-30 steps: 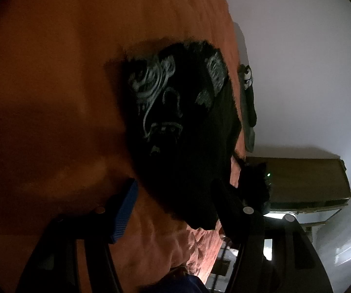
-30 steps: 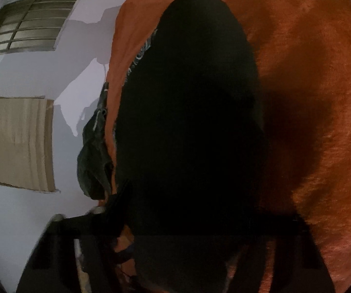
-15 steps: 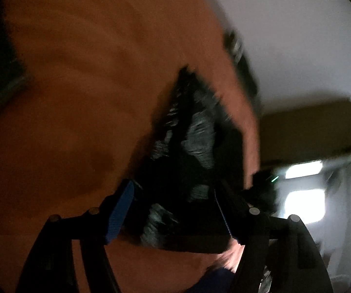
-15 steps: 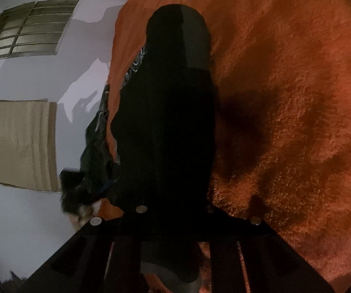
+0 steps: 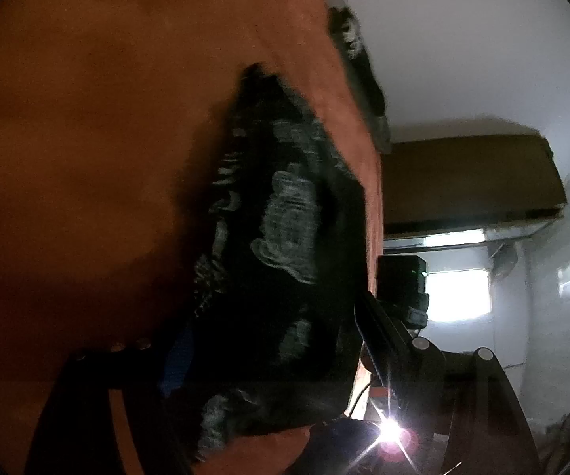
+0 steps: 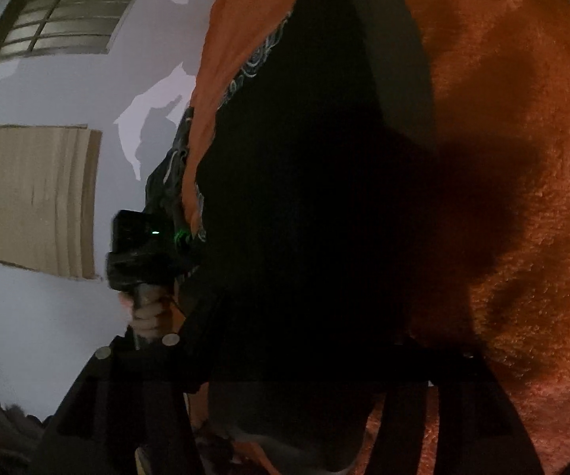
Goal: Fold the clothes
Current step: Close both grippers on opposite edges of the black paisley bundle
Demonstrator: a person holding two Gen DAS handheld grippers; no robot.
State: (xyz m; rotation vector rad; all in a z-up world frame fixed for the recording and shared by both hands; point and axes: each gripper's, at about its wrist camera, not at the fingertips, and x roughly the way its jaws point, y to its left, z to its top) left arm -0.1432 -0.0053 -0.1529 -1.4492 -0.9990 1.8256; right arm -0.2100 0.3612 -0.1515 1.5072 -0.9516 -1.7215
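The black garment with a pale grey print lay on the fuzzy orange blanket. The left gripper was opening, fabric between its fingers. The right gripper was opening too, over dark cloth; contact unclear.

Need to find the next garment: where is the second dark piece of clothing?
In the left wrist view, the second dark garment hangs over the orange blanket's far right edge, beyond the black printed shirt.
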